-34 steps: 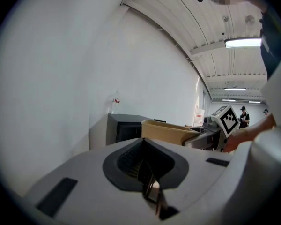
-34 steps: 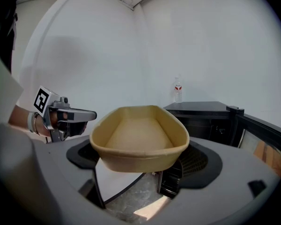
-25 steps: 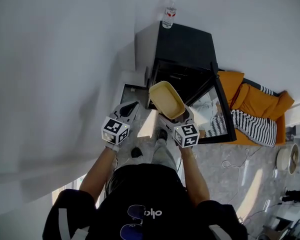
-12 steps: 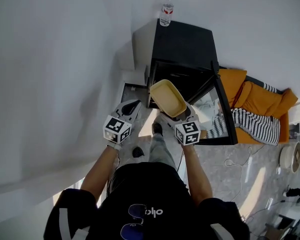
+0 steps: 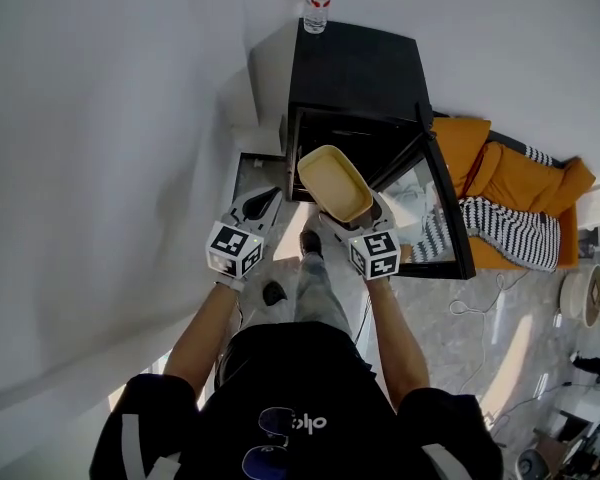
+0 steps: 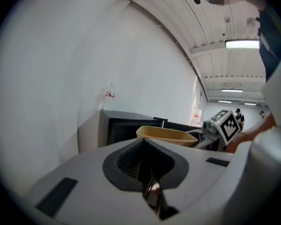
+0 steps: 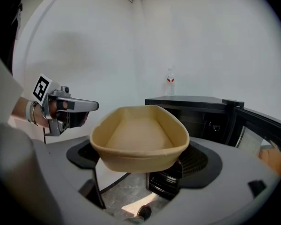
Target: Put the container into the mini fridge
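Note:
A black mini fridge (image 5: 352, 73) stands against the white wall, its glass door (image 5: 442, 200) swung open to the right. My right gripper (image 5: 348, 216) is shut on the near end of a shallow tan container (image 5: 333, 182). It holds the container level in front of the fridge opening. In the right gripper view the empty container (image 7: 139, 137) sits between the two pads, with the fridge (image 7: 196, 109) just beyond it. My left gripper (image 5: 260, 204) hangs to the left of the container, jaws together and holding nothing. The left gripper view shows the container (image 6: 166, 136) off to its right.
A water bottle (image 5: 317, 10) stands on the fridge's top at the back. A low white box (image 5: 254, 172) sits left of the fridge. An orange cushion (image 5: 510, 180) with striped cloth lies right of the door. Cables (image 5: 480, 313) trail on the marble floor.
The person has stepped forward. Both grippers and the container have come closer to the fridge opening. Neither grip has changed.

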`<move>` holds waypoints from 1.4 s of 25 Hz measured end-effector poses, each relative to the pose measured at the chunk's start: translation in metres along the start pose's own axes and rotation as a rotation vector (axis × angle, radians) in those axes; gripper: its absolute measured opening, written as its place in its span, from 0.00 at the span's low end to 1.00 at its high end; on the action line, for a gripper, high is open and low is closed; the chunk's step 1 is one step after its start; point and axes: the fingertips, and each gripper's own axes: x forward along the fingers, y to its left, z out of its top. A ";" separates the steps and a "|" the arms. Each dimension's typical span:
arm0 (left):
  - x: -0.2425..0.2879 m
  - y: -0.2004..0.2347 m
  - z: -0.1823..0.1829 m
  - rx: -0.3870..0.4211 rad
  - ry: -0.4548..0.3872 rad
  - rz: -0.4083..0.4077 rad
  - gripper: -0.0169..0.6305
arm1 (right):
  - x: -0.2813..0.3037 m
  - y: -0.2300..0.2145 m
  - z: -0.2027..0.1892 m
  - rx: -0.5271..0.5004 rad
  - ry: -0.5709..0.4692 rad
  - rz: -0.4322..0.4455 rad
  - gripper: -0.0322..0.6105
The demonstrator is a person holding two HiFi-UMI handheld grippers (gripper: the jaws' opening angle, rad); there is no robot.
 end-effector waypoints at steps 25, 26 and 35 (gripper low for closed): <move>0.087 0.033 -0.122 0.034 0.047 -0.059 0.04 | 0.071 -0.065 -0.154 0.064 0.053 -0.120 0.86; 0.089 0.035 -0.126 0.029 0.048 -0.061 0.04 | 0.076 -0.066 -0.157 0.063 0.053 -0.123 0.86; 0.116 0.059 -0.161 0.024 0.059 -0.080 0.04 | 0.132 -0.092 -0.180 0.060 0.036 -0.159 0.86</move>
